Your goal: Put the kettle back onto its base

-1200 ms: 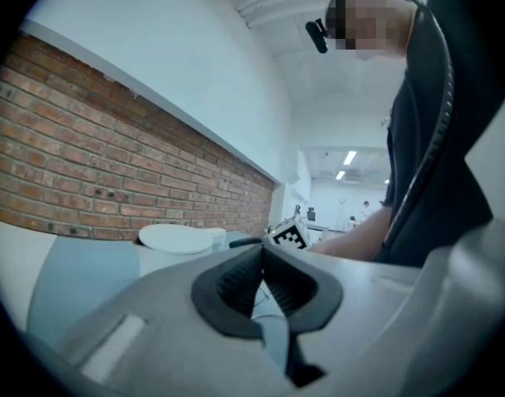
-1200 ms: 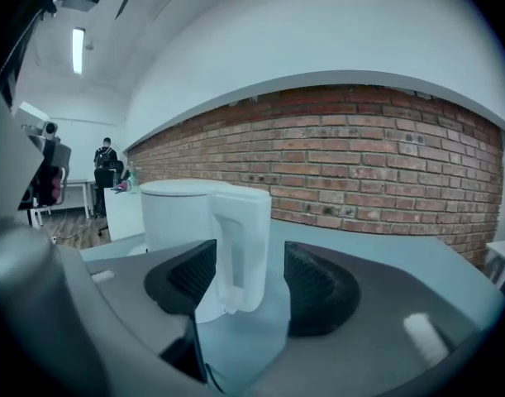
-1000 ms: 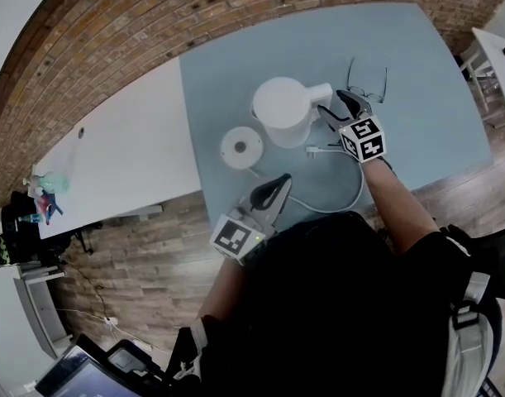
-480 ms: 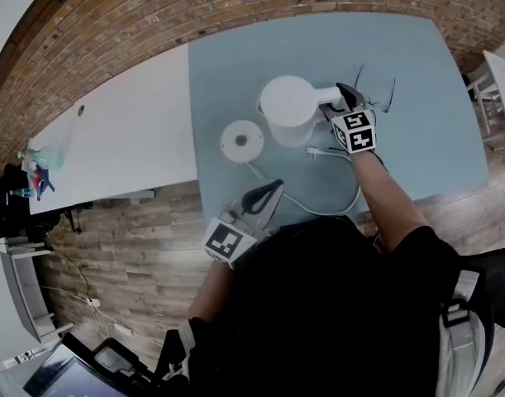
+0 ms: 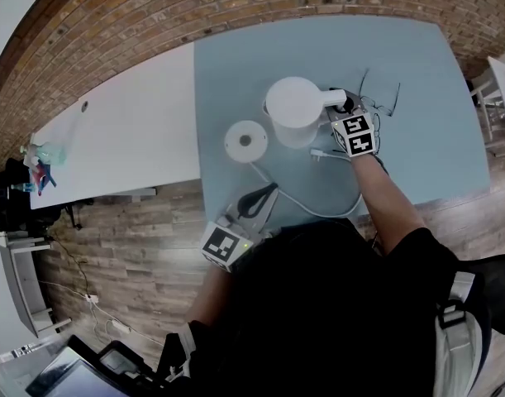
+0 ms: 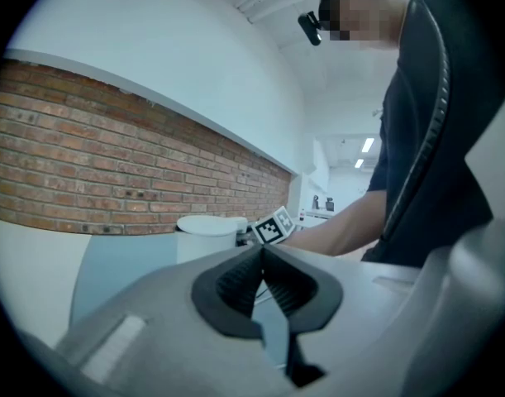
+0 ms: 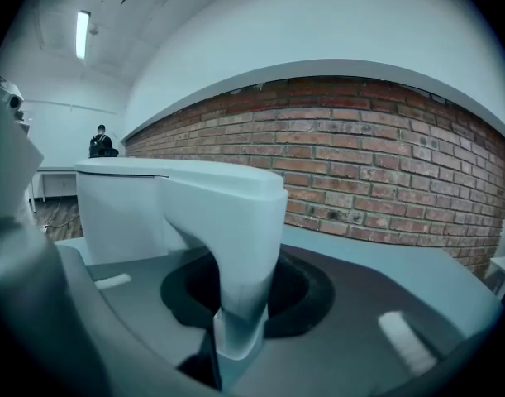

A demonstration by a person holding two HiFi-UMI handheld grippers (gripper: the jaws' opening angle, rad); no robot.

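The white kettle [image 5: 292,112] stands upright on the blue-grey table [image 5: 434,131], just right of its round white base [image 5: 245,140] and apart from it. My right gripper [image 5: 341,106] reaches in from the right; its jaws have just been closing and now press on the kettle's handle [image 7: 231,238], which fills the gap between the pads. The kettle's body [image 7: 124,209] rises right behind the handle. My left gripper [image 5: 259,198] hovers shut and empty at the table's near edge. In the left gripper view [image 6: 262,259] the kettle [image 6: 207,236] shows far ahead.
A white cable [image 5: 322,209] loops from the base across the table's near side, with a plug [image 5: 318,152] by my right gripper. A pair of glasses [image 5: 380,93] lies just behind that gripper. A white table [image 5: 120,131] adjoins on the left, with a brick wall [image 5: 153,15] behind.
My right gripper has moved in to the kettle's handle and closed on it. My left gripper has drifted back toward the table's near edge.
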